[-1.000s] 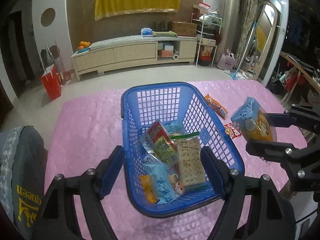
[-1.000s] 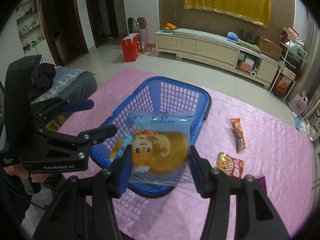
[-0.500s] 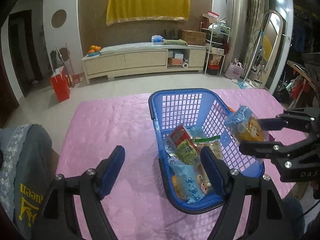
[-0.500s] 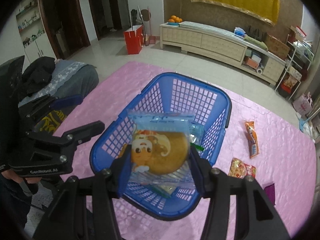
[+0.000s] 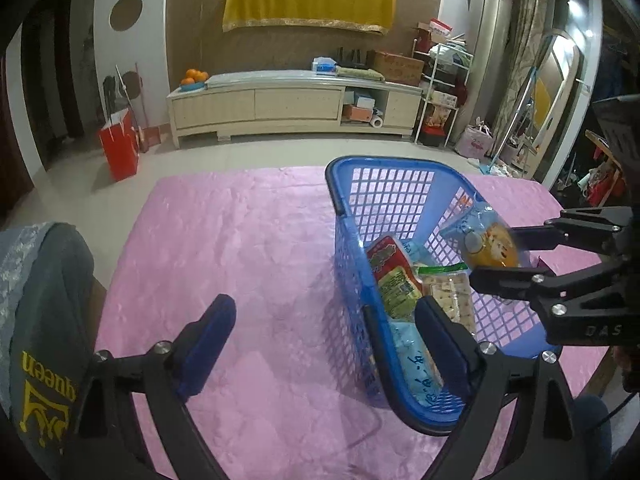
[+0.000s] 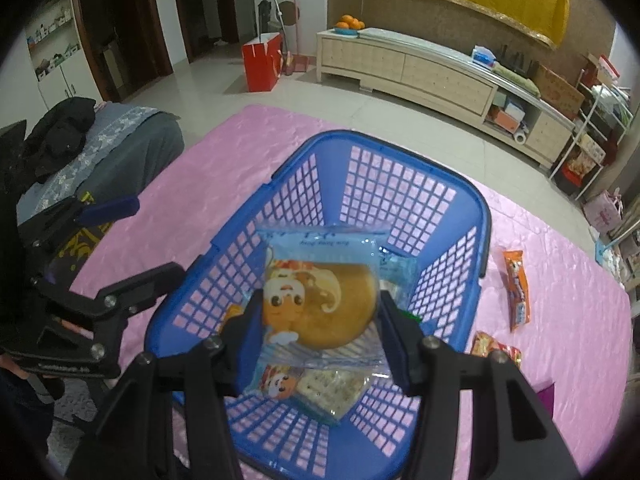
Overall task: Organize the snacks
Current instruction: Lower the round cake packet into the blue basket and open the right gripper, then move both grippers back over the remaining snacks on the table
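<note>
Glossy plastic basket [image 6: 486, 216], shiny tablecloth [image 5: 240, 248].

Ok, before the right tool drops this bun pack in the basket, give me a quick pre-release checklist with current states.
1. Bun pack gripped between right tool pads: ok.
2. Pack over the basket opening: ok.
3. Pack low enough to release: cannot tell.
4. Room inside among the snacks: ok.
5. Left tool out of the drop path: not ok, jaws opening empty, one finger at the basket's near rim.
6. Loose packs on the cloth remain: ok.
</note>
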Available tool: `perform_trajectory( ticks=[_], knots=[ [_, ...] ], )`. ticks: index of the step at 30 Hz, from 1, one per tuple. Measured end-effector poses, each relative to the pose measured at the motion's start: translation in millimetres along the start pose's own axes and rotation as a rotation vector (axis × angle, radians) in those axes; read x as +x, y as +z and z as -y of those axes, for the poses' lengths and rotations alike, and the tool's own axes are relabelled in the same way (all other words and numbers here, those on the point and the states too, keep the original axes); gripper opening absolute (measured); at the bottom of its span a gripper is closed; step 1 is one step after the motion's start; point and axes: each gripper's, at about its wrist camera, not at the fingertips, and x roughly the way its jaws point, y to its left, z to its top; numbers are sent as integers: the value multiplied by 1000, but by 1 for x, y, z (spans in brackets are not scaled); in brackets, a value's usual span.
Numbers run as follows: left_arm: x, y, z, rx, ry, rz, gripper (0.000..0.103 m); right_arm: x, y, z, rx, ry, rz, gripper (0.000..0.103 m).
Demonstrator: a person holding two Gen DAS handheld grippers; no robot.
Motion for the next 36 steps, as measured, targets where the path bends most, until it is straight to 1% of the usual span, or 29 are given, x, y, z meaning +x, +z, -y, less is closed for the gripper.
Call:
perform_trajectory(
  ticks=[1,2,3,4,5,9,12,16,20,24,29,36],
  knots=[
    [2,-1,-1,1,0,-4,90,3,1,-1,-8,-5,-2,60],
    [2,-1,-2,3,4,-8,90,6,2,-3,-28,-20,0,64],
    [3,-2,-3,4,7,-9,90,7,2,-5,-45,-40,6,84],
    [3,-2,-3,4,7,-11,90,8,1,-6,-62,-67,21,99],
    [2,-2,-4,3,3,-15,90,7,0,-6,-67,-79,32,102],
    [-2,-1,0,17,7,-10,90,-2,-6,3,-29,-73,43,102],
    [-6,-1,6,21,4,-15,90,-17,-12,12,-3,-67,51,102],
    [-18,2,21,34,2,-7,90,-48,-21,22,25,-58,78,102],
    [-39,8,38,33,-14,14,90,-82,-31,27,31,-66,123,102],
    [-60,12,64,59,-18,38,90,-119,-46,40,40,-87,156,102],
    [-80,17,102,82,-41,60,90,-149,-63,61,80,-106,191,102],
    [-86,24,146,83,-88,49,90,-179,-90,92,133,-138,227,102]
  ],
)
